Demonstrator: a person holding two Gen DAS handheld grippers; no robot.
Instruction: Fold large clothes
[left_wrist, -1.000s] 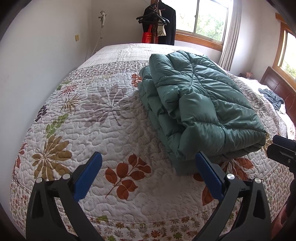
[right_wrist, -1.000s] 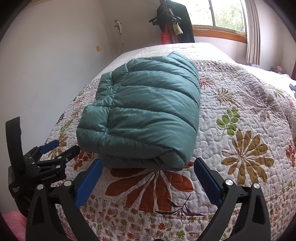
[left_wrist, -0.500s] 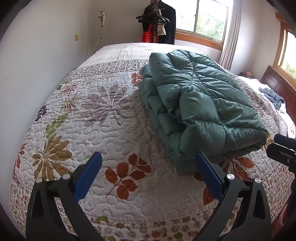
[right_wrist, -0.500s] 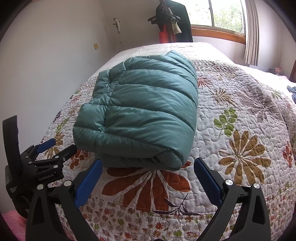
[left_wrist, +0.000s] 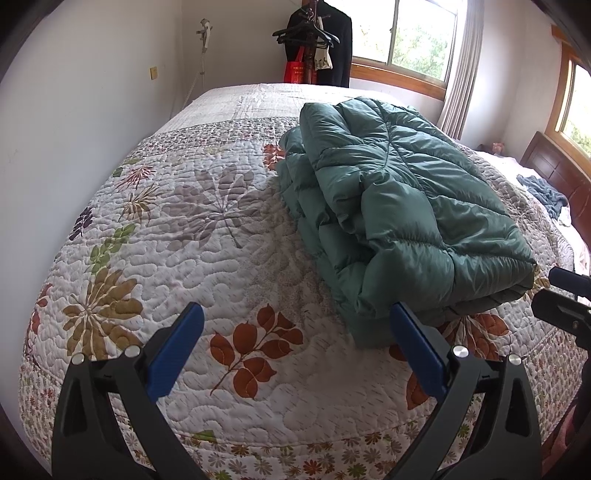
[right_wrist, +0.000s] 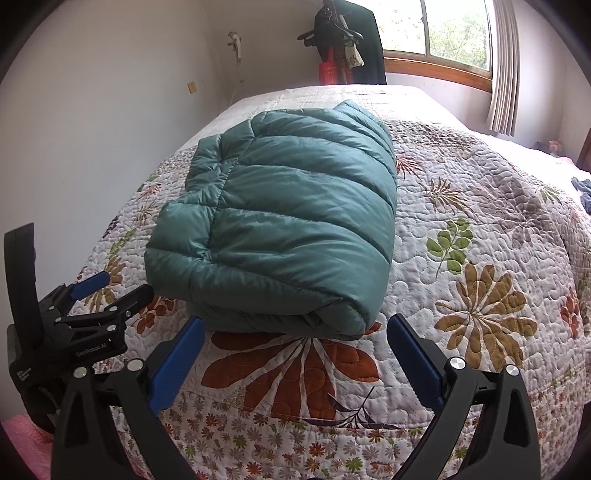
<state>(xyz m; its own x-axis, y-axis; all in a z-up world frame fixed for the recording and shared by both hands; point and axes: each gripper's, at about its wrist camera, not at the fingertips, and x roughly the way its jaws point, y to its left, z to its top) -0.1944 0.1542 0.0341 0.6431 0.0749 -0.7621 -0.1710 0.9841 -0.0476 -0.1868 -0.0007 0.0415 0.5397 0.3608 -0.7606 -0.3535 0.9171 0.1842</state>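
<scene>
We find a bed (left_wrist: 229, 258) covered by a white quilted spread printed with leaves and flowers, a band of small flowers running along its near edge. A folded teal puffer jacket (right_wrist: 288, 236) lies directly on the spread close to the near edge, its layers stacked. Towards the far right corner by the wooden headboard (left_wrist: 554, 173), a crumpled blue cloth (left_wrist: 546, 194) rests on the bedding.

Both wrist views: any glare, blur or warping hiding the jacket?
Left wrist: green jacket sharp, soft sheen only; window blown out; fisheye bows the quilt. Right wrist: jacket crisp, corners vignetted.
</scene>
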